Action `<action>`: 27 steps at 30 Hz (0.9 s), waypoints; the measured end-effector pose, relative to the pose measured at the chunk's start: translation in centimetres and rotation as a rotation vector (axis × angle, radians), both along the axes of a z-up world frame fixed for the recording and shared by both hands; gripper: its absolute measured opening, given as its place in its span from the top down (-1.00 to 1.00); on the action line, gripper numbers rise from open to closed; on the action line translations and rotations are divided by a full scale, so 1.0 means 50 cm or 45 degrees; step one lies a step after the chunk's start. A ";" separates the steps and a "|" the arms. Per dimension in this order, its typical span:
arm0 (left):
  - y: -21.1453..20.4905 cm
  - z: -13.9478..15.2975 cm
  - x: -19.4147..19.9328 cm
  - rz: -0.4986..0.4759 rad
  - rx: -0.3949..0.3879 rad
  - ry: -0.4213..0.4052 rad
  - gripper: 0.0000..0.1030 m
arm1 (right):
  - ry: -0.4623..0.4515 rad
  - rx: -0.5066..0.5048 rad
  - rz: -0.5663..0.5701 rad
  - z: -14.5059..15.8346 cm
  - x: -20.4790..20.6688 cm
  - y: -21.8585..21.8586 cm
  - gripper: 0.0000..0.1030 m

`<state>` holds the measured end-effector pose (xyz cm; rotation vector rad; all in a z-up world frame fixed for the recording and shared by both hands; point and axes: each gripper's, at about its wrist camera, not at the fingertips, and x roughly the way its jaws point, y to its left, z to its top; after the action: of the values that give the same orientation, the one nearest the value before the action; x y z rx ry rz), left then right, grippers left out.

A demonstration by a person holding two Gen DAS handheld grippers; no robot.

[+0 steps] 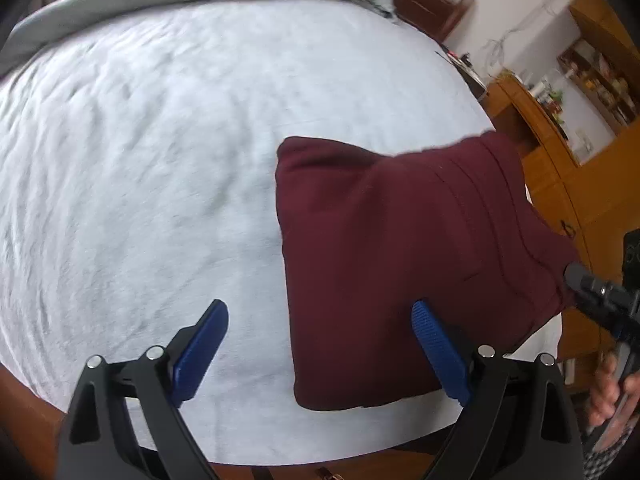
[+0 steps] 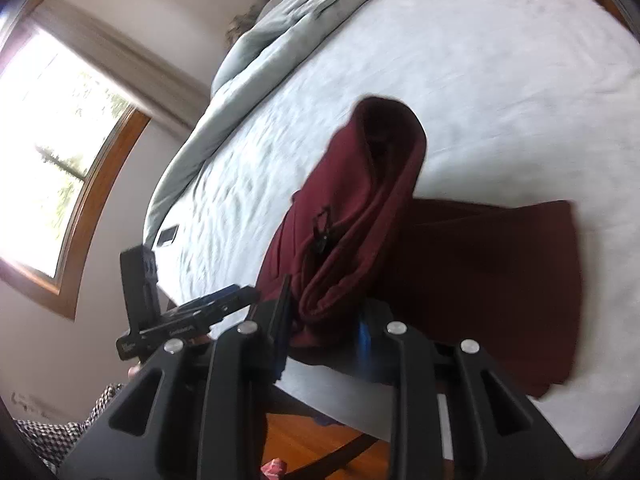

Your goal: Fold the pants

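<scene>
The right gripper (image 2: 320,320) clamps the maroon pants' (image 2: 360,208) folded edge at six o'clock; the left gripper (image 1: 320,344) gapes empty over the bed (image 1: 160,160).

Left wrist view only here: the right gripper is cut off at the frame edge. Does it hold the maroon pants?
Observer: Yes, the right gripper is shut on a bunched edge of the maroon pants.
Operator: Is that edge lying flat?
Observer: No, it stands up off the white bedsheet as a raised fold.
Operator: Anything else on the bed?
Observer: A small phone-like device near the grey blanket.
</scene>
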<state>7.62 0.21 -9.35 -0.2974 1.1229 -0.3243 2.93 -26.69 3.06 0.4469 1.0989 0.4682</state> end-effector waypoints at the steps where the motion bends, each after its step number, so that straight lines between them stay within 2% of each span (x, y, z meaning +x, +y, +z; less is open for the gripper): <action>1: -0.012 0.004 -0.001 -0.012 0.011 -0.009 -0.82 | -0.001 -0.013 -0.018 0.002 -0.014 -0.033 0.51; 5: -0.068 0.019 -0.006 -0.079 0.065 -0.044 -0.82 | 0.037 -0.098 -0.098 -0.015 -0.025 -0.101 0.51; 11: -0.119 0.035 -0.019 -0.136 0.126 -0.106 -0.82 | 0.250 -0.153 -0.180 -0.167 -0.042 -0.153 0.51; 14: -0.128 0.041 -0.020 -0.148 0.154 -0.129 -0.82 | 0.248 -0.108 -0.188 -0.186 -0.050 -0.162 0.48; 18: -0.136 0.046 -0.016 -0.150 0.189 -0.154 -0.82 | 0.205 -0.161 -0.150 -0.158 -0.053 -0.166 -0.07; 21: -0.140 0.044 -0.011 -0.147 0.211 -0.149 -0.82 | 0.132 -0.234 -0.138 -0.108 -0.034 -0.174 -0.51; 23: -0.142 0.040 -0.005 -0.144 0.228 -0.136 -0.82 | 0.099 -0.245 -0.132 -0.084 -0.018 -0.170 -0.55; 25: -0.144 0.037 -0.001 -0.149 0.241 -0.131 -0.82 | 0.086 -0.247 -0.118 -0.068 0.009 -0.167 -0.74; 27: -0.148 0.036 0.002 -0.148 0.281 -0.133 -0.82 | 0.084 -0.260 -0.102 -0.066 0.041 -0.155 -0.74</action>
<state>7.72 -7.20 -7.57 -0.0194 1.0639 -0.3117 4.97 -34.44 -0.22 0.3271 1.1751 0.2691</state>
